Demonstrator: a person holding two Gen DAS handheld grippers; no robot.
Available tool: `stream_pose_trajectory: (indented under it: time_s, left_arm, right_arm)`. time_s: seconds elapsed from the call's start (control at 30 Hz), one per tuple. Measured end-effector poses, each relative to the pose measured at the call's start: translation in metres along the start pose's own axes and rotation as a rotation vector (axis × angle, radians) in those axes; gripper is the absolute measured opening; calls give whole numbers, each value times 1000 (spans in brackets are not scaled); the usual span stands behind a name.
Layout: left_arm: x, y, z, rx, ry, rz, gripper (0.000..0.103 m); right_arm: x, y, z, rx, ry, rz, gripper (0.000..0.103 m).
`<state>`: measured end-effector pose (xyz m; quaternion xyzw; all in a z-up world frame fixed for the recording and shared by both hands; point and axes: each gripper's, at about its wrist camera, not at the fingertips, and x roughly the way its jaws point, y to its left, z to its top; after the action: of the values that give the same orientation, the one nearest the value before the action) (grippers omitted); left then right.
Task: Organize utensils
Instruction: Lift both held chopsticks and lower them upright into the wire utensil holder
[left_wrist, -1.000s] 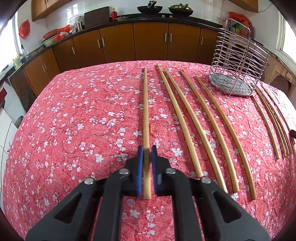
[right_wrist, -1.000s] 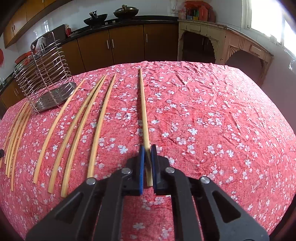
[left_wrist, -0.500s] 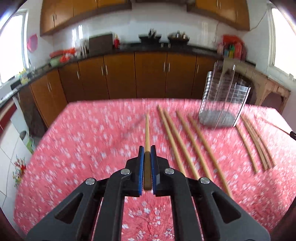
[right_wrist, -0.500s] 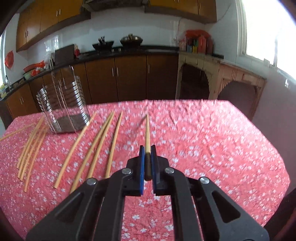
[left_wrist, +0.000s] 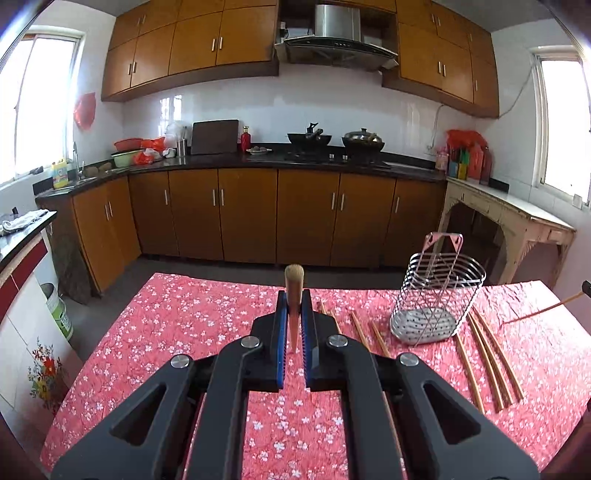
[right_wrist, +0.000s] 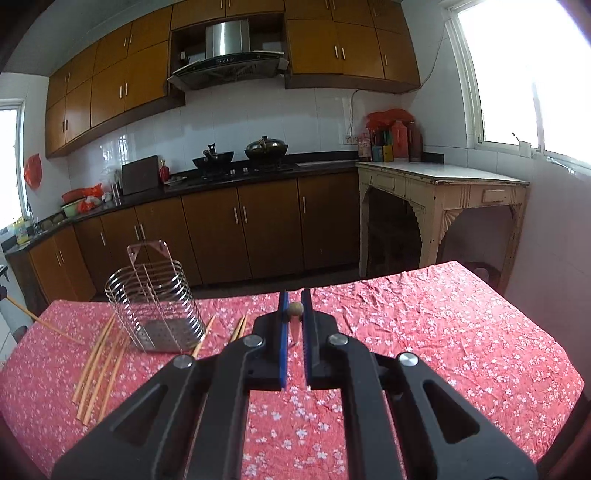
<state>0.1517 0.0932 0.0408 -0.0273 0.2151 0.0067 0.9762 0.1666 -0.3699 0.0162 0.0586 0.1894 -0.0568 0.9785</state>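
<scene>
Both grippers have lifted clear of the red floral tabletop (left_wrist: 184, 314): left gripper (left_wrist: 294, 317) and right gripper (right_wrist: 294, 314) each pinch one bamboo chopstick (left_wrist: 294, 284), ready for the wire utensil basket (left_wrist: 436, 299).

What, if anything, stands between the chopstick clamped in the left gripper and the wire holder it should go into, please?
Nothing visible does. The left gripper holds its chopstick above the table; the wire holder stands to its right, top open. Other chopsticks lie flat on the cloth below.
</scene>
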Motion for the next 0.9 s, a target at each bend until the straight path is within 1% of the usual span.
stream_pose_trajectory:
  time_s: [0.1,0.3,0.37,0.47,0.57,0.63,0.73,0.77,0.8,0.9]
  left_arm:
    - [0,0,7,-15,-7,-6,7]
    - [0,2,20,-16,-28,13,7]
    - [-1,2,25,-23,-34,14,7]
    - [-5,-3,41,-29,-55,3,7]
    - [-12,-17,67,-41,-106,-24,7]
    - [-19,-29,92,-62,-155,-58,7]
    - [-23,-45,118,-103,-204,-113,7]
    - [-23,-53,127,-126,-222,-145,7]
    - [-23,-58,132,-133,-229,-159,7]
    - [-17,-80,138,-116,-245,-183,7]
  right_arm:
    - [-2,-2,11,5,-26,4,7]
    - [-6,5,32,-10,-70,6,7]
    - [-8,8,40,-4,-77,20,7]
    - [-11,13,64,21,-104,62,7]
    - [-16,23,96,43,-160,114,7]
    - [-21,29,117,68,-202,155,7]
    - [-24,41,146,118,-273,229,7]
    - [-23,46,153,125,-286,245,7]
    - [-20,50,157,127,-296,258,7]
    - [-8,70,164,101,-309,284,7]
